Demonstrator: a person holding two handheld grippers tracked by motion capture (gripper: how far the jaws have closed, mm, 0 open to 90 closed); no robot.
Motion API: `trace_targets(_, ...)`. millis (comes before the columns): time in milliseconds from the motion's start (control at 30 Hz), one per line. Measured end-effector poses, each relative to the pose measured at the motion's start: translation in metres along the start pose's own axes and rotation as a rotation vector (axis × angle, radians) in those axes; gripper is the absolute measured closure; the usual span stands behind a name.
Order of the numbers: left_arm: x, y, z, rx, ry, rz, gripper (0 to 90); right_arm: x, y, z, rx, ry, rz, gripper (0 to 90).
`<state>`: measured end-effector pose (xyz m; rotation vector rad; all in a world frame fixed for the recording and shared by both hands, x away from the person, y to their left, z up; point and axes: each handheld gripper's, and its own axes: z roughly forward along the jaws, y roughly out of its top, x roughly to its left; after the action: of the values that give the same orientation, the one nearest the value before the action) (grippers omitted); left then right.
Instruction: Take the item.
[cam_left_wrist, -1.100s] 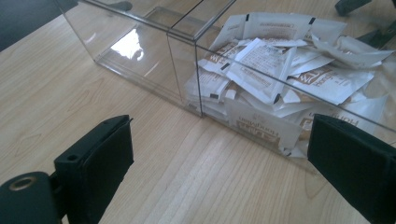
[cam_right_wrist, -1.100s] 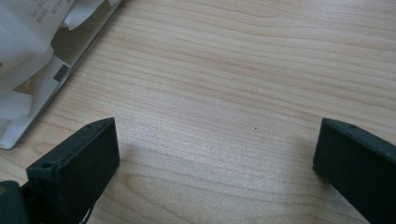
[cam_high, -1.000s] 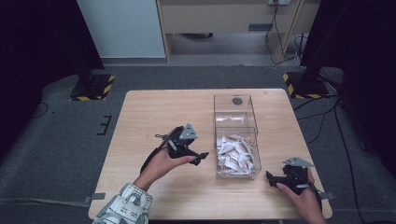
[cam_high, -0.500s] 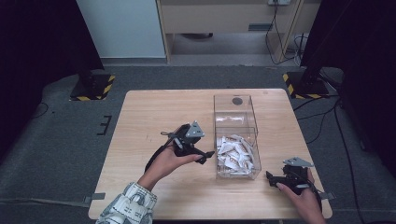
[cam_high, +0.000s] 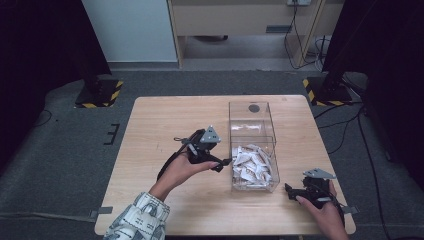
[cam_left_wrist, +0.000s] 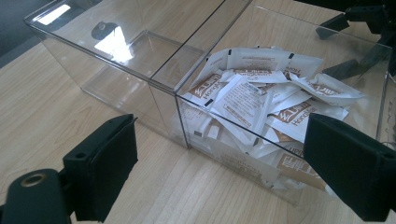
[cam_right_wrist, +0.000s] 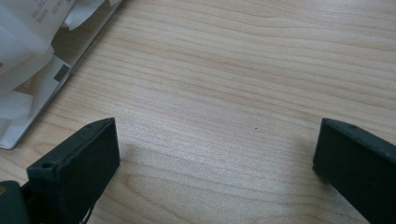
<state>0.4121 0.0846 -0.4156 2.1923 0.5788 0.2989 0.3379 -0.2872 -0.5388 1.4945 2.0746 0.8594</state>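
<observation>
High view: left gripper (cam_high: 222, 162) just left of clear box (cam_high: 252, 107), gaping, empty, seemingly lined up for sachets (cam_high: 251, 164); right gripper (cam_high: 292, 192) wide, empty, resting near-right.

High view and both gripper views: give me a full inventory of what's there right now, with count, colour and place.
Table: one, light wood, centre of the high view.
Clear box: one, transparent, two compartments, right of the table's middle; far compartment holds no packets, with a dark round spot at its far end.
Sachets: a loose pile, too many to count, white with brown print, in the near compartment.
Stand bases: two, black with yellow-black striped edges, on the grey floor beyond the table's far corners.
Cabinet: one, beige, behind the table.
Cables: several, black, on the floor at right.
Left gripper: one, black, jaws wide apart, just left of the box, facing the sachets.
Right gripper: one, black, jaws wide apart, over bare wood near the table's near right corner.
</observation>
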Motion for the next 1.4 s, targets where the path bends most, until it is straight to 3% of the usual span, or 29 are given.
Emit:
trace_targets(233, 0.001, 0.005, 0.000, -0.022, -0.017, 0.005, 15.7, 0.000, 0.000, 0.000, 0.000, 0.000, 0.000, 0.8)
trace_targets(533, -0.005, 0.015, 0.001, -0.025, -0.032, 0.042, 15.9, 0.000, 0.000, 0.000, 0.000, 0.000, 0.000, 0.8)
trace_targets(933, -0.011, 0.030, 0.006, -0.027, -0.040, 0.062, 16.8, 0.000, 0.000, 0.000, 0.000, 0.000, 0.000, 0.8)
trace_targets(1400, -0.017, 0.035, 0.017, -0.023, -0.043, 0.088, 21.5, 0.000, 0.000, 0.000, 0.000, 0.000, 0.000, 0.8)
